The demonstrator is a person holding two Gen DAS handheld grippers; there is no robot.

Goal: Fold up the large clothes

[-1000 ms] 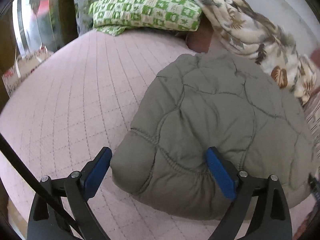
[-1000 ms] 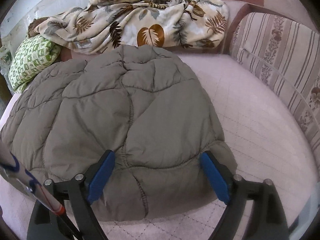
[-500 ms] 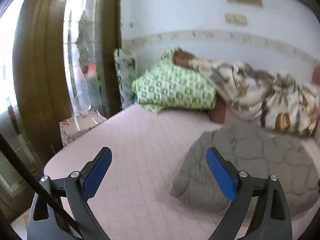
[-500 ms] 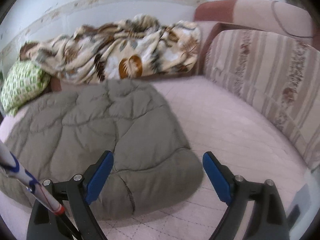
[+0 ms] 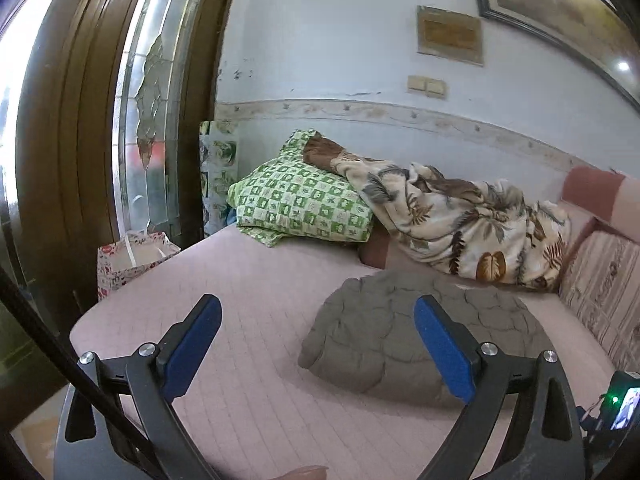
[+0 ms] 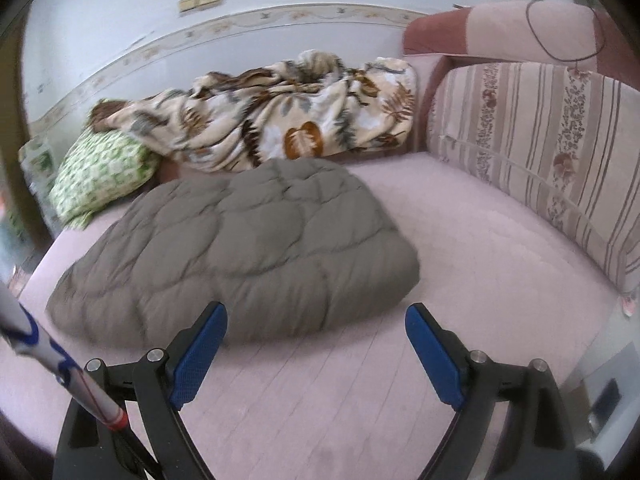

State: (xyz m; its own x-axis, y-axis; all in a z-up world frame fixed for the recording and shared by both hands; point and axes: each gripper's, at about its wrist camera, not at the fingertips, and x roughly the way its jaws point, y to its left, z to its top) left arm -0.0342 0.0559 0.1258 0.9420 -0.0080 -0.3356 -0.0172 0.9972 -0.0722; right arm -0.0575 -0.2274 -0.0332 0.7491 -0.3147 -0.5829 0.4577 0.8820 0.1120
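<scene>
A grey-green quilted puffer jacket (image 5: 416, 332) lies folded into a compact bundle on the pink quilted bed (image 5: 256, 292). It also shows in the right wrist view (image 6: 240, 248). My left gripper (image 5: 318, 344) is open and empty, held above the bed's near edge, short of the jacket. My right gripper (image 6: 316, 352) is open and empty, just in front of the jacket's near edge, not touching it.
A green checked pillow (image 5: 300, 204) and a leaf-print blanket (image 5: 460, 220) lie along the far wall. A striped sofa cushion (image 6: 540, 152) bounds the bed on the right. A wooden door with glass (image 5: 120, 120) and a floral gift bag (image 5: 132, 256) stand at the left.
Both grippers have pulled back and risen away from the jacket, which now lies farther off. The jacket itself has stayed folded on the bed.
</scene>
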